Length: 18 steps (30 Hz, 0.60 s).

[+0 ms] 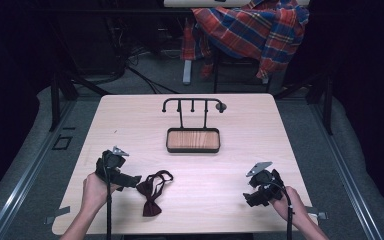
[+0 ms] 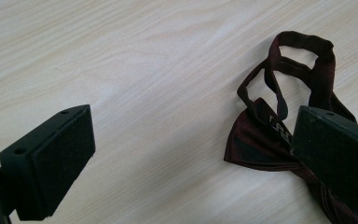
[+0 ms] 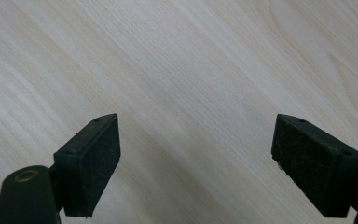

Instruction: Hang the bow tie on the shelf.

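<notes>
We are at the very start: the dark red bow tie [image 1: 151,192] lies flat on the table [image 1: 240,120], well short of the hook stand [image 1: 193,126], our left gripper [image 1: 131,181] gaping beside it, our right gripper [image 1: 252,197] gaping over bare wood

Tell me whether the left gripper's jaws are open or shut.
Open. The left gripper has its jaws wide apart over the table, with the bow tie beside one jaw, ungripped.

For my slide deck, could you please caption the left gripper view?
Open left gripper over the wooden table, one jaw in front of a dark red bow tie.
</notes>
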### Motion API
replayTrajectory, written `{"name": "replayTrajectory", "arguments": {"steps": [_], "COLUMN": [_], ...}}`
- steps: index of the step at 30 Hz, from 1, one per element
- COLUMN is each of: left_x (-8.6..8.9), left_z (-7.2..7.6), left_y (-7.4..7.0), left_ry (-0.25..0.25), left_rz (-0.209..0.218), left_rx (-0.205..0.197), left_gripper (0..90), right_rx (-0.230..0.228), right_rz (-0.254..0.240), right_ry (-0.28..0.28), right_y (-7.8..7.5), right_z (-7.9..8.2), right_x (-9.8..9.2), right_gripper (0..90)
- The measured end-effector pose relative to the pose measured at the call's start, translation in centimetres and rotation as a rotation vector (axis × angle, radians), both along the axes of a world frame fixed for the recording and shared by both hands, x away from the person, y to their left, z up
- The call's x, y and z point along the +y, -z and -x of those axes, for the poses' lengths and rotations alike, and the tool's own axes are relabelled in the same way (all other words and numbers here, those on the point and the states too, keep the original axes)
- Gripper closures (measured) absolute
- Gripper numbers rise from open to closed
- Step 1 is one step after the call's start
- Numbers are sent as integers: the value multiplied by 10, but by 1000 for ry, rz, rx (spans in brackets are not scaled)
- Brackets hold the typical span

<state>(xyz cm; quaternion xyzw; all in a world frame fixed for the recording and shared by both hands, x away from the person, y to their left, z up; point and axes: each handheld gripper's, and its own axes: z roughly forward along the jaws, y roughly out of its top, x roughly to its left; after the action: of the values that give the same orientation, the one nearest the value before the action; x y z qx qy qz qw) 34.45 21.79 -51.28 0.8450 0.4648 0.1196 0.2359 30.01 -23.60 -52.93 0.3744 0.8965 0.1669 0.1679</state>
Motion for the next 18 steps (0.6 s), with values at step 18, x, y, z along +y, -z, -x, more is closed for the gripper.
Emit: {"name": "replayTrajectory", "arguments": {"steps": [18], "left_x": [-7], "left_z": [-2], "left_y": [-1], "left_ry": [31], "left_rz": [10], "left_rx": [3], "left_gripper": [1], "right_rx": [2], "right_rz": [-6], "right_ry": [-6], "right_y": [1], "right_z": [0], "right_x": [3], "right_gripper": [152]}}
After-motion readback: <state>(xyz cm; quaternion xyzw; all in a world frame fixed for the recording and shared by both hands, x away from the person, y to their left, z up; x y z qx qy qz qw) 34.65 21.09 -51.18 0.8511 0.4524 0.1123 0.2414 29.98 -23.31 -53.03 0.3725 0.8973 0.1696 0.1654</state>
